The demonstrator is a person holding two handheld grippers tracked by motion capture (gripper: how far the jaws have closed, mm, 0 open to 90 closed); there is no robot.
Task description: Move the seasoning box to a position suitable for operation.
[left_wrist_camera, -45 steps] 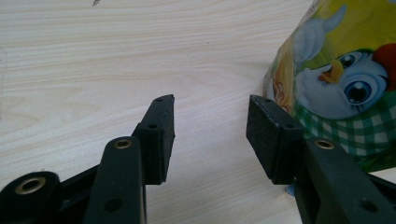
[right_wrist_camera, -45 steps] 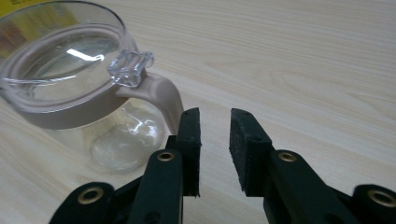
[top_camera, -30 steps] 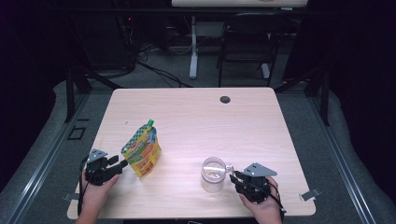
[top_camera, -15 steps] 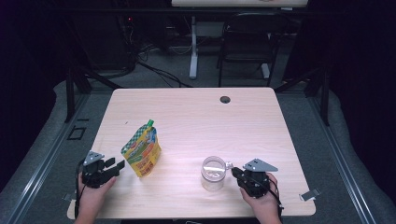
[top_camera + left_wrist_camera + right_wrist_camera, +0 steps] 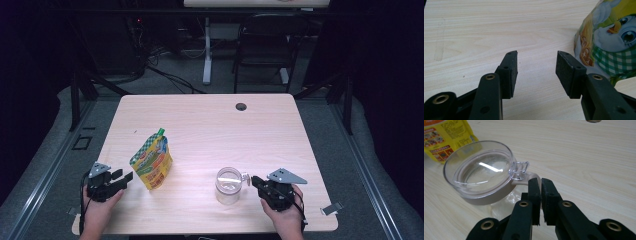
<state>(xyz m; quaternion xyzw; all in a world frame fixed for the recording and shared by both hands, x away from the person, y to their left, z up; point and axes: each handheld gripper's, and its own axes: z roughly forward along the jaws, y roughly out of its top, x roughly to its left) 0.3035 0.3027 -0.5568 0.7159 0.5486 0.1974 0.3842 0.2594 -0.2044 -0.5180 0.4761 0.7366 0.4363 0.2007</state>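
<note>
Near the front edge of the counter (image 5: 200, 120), a clear jar (image 5: 228, 185) is set right of centre and a snack pouch (image 5: 151, 161) stands upright to its left.
Right fingers (image 5: 540, 185) have just been closing and are now nearly shut just behind the jar's lid tab; whether the tab is pinched cannot be told. Left fingers (image 5: 536, 71) are held wide open, empty, just beside the pouch, likely staged for a grab or steadying.

Pale wooden table (image 5: 200, 120) with a dark grommet hole (image 5: 241, 106); behind, a black chair (image 5: 265, 45).
</note>
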